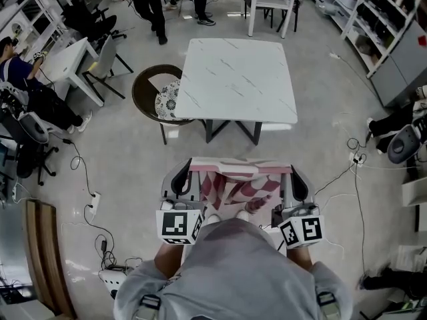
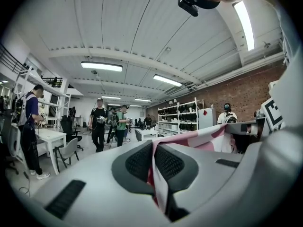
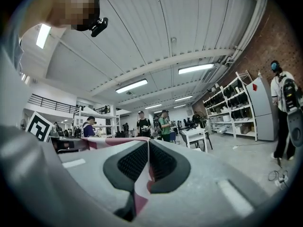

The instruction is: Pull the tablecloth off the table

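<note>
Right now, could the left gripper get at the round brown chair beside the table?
Probably not yet. The left gripper is shut on the tablecloth, close to the person, and bare floor separates it from the chair. Stepping forward looks unobstructed.

A large open lab or workshop hall is shown: a bare grey floor (image 1: pixel 133 159) is strewn with loose cables (image 1: pixel 78 167) and a power strip (image 1: pixel 94 202), metal shelving racks (image 1: pixel 383 19) stocked with equipment are lined along one side, and white desks (image 1: pixel 67 59) with office chairs (image 1: pixel 30 135) are placed along the other. A marble-patterned table (image 1: pixel 237 79) is set out in the open middle. In the gripper views a brick wall (image 2: pixel 241 91), a ribbed ceiling (image 2: pixel 142 27) fitted with strip lights (image 2: pixel 102 66) and several standing people (image 2: pixel 99 122), some carrying backpacks, are seen.
</note>
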The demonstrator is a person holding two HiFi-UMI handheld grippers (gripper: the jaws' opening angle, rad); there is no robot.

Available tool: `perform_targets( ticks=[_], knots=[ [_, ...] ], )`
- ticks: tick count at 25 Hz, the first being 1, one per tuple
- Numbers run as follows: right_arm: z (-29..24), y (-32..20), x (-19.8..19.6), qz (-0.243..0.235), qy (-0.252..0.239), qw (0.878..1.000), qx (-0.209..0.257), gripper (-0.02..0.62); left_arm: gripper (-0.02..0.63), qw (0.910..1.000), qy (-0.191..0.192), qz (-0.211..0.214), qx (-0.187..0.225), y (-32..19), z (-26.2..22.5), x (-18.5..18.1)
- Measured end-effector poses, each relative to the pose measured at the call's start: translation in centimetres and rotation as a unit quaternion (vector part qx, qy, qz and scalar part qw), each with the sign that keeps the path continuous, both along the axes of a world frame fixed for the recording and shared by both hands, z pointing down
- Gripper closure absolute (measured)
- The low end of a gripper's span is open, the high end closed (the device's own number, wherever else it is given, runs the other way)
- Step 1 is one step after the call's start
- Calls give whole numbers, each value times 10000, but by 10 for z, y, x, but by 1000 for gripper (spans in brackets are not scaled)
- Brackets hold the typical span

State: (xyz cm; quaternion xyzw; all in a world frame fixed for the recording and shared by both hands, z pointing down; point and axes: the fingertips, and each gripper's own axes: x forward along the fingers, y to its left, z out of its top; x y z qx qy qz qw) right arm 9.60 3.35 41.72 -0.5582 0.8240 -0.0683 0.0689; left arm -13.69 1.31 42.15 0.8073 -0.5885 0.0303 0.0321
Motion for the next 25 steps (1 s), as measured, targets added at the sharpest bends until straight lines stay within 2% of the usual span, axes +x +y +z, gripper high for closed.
perform_targets(
  ticks=[25],
  knots=[
    [18, -20, -5, -110, 91, 9998, -139, 588, 598, 9999, -26, -11, -155, -16, 19, -3]
  ],
)
